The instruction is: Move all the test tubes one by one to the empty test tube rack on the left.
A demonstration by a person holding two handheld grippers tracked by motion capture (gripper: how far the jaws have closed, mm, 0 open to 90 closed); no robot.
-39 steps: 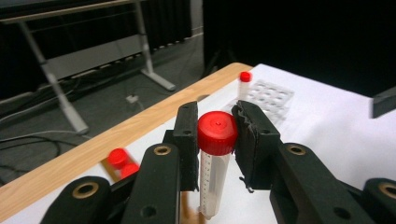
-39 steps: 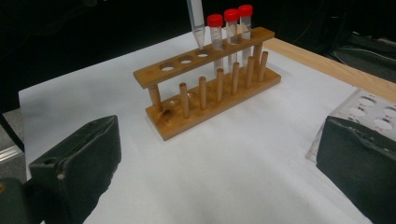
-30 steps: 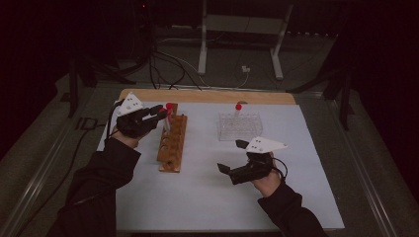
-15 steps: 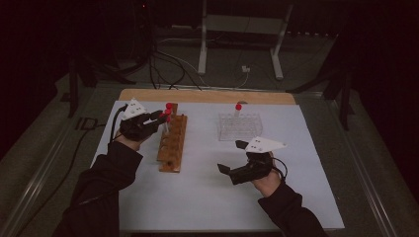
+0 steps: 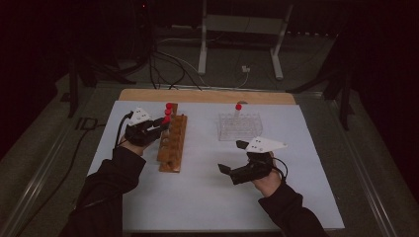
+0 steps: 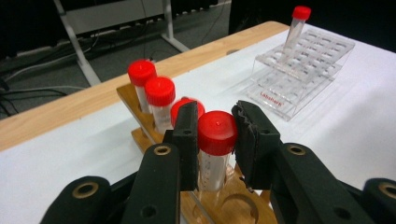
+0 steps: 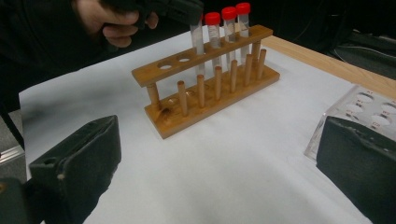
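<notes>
My left gripper (image 6: 217,142) is shut on the red cap of a clear tube (image 6: 215,163), whose lower end sits in a hole of the wooden rack (image 5: 174,144). Three more red-capped tubes (image 6: 159,93) stand in the rack's far holes. In the right gripper view the held tube (image 7: 198,44) hangs under the left gripper (image 7: 180,10), passing through the rack's top bar (image 7: 201,53). My right gripper (image 5: 231,156) hovers open over the white sheet, its pads (image 7: 81,161) wide apart with nothing between them. A clear plastic rack (image 5: 240,127) holds one red-capped tube (image 5: 238,109).
A white sheet (image 5: 207,187) covers the wooden table (image 5: 207,95). The near holes of the wooden rack (image 7: 173,63) stand free. Cables and a metal stand's legs (image 5: 202,54) lie on the floor beyond the table.
My left gripper has come down with the tube, lowering it into the wooden rack. The right gripper has stayed where it was.
</notes>
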